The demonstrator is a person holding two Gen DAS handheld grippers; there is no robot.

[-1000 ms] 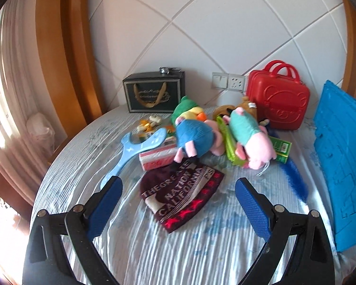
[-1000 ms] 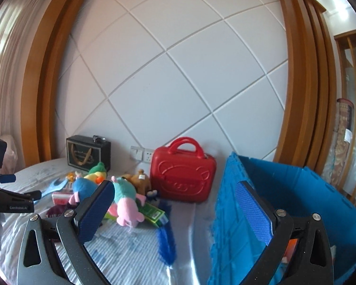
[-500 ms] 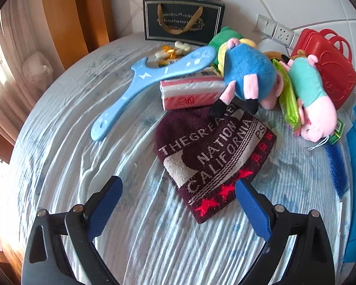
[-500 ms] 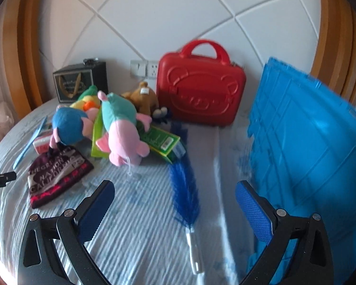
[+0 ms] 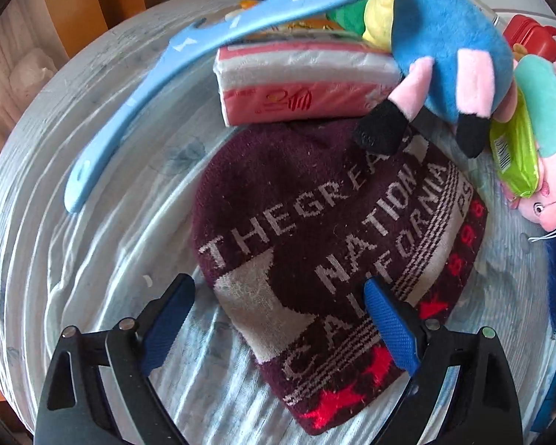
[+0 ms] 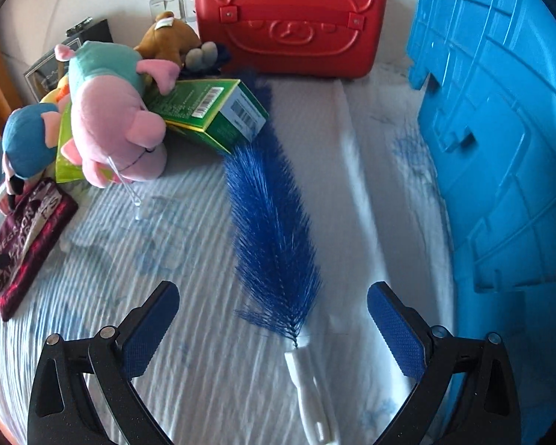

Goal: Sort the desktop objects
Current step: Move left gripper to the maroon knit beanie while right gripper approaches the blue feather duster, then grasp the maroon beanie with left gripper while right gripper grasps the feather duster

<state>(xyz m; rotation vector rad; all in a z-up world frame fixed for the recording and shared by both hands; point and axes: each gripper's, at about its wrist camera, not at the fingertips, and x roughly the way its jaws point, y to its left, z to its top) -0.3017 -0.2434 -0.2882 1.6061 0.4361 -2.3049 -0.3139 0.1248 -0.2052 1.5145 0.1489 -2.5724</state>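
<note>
Your left gripper [image 5: 278, 306] hangs low over the hat [image 5: 337, 256], fingers spread wide, the right finger [image 5: 389, 328] already above the knit. The hat lies flat on the tabletop [image 5: 92, 259], its far edge under the blue plush [image 5: 448, 37] feet. Looks like the pick-up step: drop, then pinch a fold. Your right gripper [image 6: 272, 324], fingers also wide apart, straddles the brush [image 6: 274, 222] where bristles meet handle, beside the crate [image 6: 500, 129]. Lower and close there.

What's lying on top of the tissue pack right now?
On the tissue pack: the light blue hanger crosses its far edge, and the blue plush toy leans on its right end. Whatever lies behind the pack is mostly covered.
</note>
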